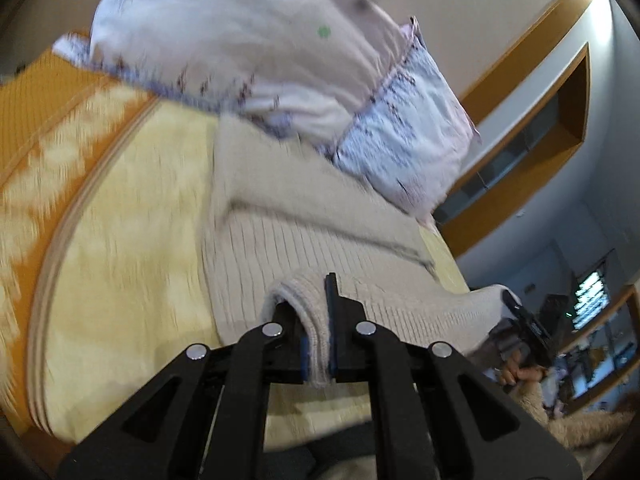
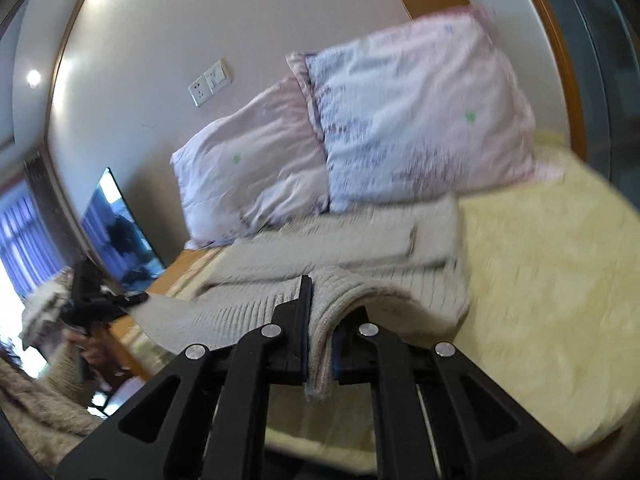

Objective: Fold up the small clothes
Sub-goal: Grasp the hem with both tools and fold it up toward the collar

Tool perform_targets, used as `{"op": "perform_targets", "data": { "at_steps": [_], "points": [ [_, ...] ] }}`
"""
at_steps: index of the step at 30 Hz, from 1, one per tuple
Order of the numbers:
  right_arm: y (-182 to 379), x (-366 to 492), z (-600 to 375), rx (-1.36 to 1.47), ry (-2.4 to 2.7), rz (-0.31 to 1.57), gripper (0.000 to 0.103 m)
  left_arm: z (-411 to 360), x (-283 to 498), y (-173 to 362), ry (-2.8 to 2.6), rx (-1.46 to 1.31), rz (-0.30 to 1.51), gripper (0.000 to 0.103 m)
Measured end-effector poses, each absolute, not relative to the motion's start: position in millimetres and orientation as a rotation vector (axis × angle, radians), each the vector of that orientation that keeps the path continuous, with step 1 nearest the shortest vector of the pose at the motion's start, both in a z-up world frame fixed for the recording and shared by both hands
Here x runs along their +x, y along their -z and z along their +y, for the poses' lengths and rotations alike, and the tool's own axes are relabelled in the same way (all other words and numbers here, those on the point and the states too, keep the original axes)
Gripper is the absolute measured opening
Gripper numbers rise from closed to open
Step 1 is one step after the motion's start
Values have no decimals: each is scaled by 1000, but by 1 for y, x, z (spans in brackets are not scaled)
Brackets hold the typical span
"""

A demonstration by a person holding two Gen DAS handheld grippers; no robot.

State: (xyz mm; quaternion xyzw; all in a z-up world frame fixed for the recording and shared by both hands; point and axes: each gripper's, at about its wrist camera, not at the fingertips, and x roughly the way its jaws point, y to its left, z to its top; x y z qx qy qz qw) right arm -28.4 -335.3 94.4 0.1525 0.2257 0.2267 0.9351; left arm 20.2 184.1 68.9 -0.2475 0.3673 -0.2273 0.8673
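Note:
A beige ribbed knit garment (image 1: 280,236) lies on the pale yellow bedspread (image 1: 128,240), its near edge lifted. My left gripper (image 1: 318,320) is shut on a fold of that near edge. My right gripper (image 2: 322,320) is shut on another fold of the garment (image 2: 360,256), which stretches away toward the pillows. The right gripper shows at the right of the left wrist view (image 1: 524,324), and the left gripper at the left of the right wrist view (image 2: 92,300), each holding an end of the same edge. Both views are motion-blurred.
Two pink-white patterned pillows (image 2: 416,112) lean on the wall behind the garment; one fills the top of the left wrist view (image 1: 248,40). An orange patterned border (image 1: 48,128) rims the bedspread. A dark screen (image 2: 120,232) and a wooden edge stand left of the bed (image 2: 540,248).

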Motion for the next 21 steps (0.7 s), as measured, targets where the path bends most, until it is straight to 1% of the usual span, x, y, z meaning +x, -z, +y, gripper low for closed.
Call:
{"op": "perform_targets", "data": {
  "at_steps": [7,16,21],
  "points": [
    [-113,9,-323,197,-357,370,8,172,77,-96,391,-444,720,6],
    [-116,71,-329,257,-295,345,8,154,147,-124,343,-395,678,6],
    [-103,106,-335,311,-273,355,8,146,189,-117,315,-403,676,6]
  ]
}}
